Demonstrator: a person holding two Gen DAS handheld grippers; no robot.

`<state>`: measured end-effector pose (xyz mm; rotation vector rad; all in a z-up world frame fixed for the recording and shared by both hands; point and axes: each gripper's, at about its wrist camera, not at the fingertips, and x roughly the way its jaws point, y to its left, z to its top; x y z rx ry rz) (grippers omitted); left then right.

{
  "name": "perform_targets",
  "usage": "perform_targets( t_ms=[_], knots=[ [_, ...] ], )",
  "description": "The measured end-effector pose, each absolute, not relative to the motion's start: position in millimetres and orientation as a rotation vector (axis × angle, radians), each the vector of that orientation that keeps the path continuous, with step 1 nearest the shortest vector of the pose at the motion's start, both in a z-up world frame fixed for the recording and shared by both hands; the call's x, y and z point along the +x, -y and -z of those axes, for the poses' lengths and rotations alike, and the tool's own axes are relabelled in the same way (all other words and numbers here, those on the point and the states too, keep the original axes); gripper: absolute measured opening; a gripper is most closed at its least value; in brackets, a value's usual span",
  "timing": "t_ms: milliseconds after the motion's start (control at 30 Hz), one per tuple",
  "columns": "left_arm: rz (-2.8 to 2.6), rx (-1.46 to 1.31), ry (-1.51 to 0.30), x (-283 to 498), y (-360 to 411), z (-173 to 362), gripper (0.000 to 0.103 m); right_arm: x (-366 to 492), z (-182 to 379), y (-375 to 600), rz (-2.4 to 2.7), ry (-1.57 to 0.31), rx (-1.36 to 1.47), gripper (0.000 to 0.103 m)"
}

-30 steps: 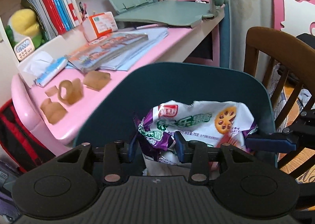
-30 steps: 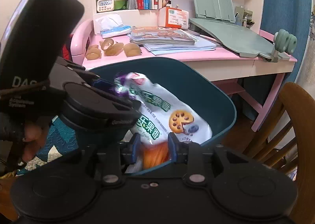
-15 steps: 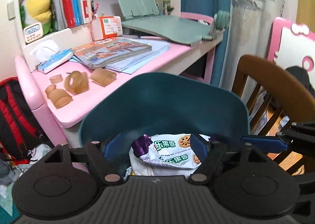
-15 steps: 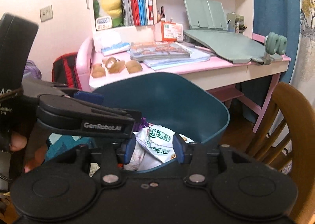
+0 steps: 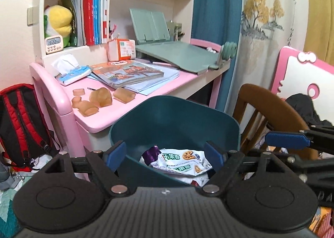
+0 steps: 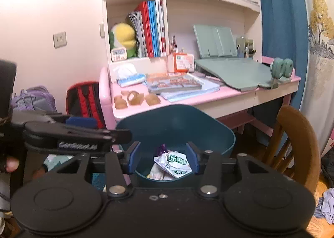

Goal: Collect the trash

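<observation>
A dark teal trash bin (image 5: pixel 173 121) (image 6: pixel 177 125) stands in front of the pink desk. A white and purple snack bag (image 5: pixel 179 161) (image 6: pixel 174 161) lies inside it on other trash. My left gripper (image 5: pixel 166 155) is open and empty above the bin's near rim. My right gripper (image 6: pixel 162 157) is open and empty, also above the bin. Each gripper shows at the edge of the other's view.
The pink desk (image 5: pixel 94 121) holds several brown pieces (image 5: pixel 91 100), books (image 5: pixel 129 73), a tissue pack (image 5: pixel 72 73) and a green book stand (image 5: pixel 173 54). A wooden chair (image 5: pixel 271 110) is at the right, a red backpack (image 5: pixel 18 121) at the left.
The left gripper let go of the snack bag, which dropped into the bin. Both grippers opened and pulled up and back from the bin.
</observation>
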<state>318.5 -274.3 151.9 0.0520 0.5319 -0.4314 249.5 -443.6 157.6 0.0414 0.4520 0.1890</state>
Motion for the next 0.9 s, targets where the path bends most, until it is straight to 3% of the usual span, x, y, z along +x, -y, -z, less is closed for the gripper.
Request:
perform_targets(
  t_ms=[200,333,433,900],
  knots=[
    [0.453,0.027,-0.487,284.8,256.5,-157.9,0.082,223.9,-165.8,440.4,-0.187,-0.390,0.061,0.049],
    [0.456,0.016,-0.462,263.7,245.5,-158.1,0.096,208.4,-166.3,432.4,-0.186,-0.364,0.056,0.050],
    [0.464,0.000,-0.446,248.4,236.7,-156.1,0.099,196.5,-164.3,423.3,-0.178,-0.346,0.038,0.051],
    [0.460,-0.049,-0.400,204.7,206.1,-147.9,0.102,156.9,-157.1,404.1,-0.184,-0.285,0.041,0.052]
  ],
)
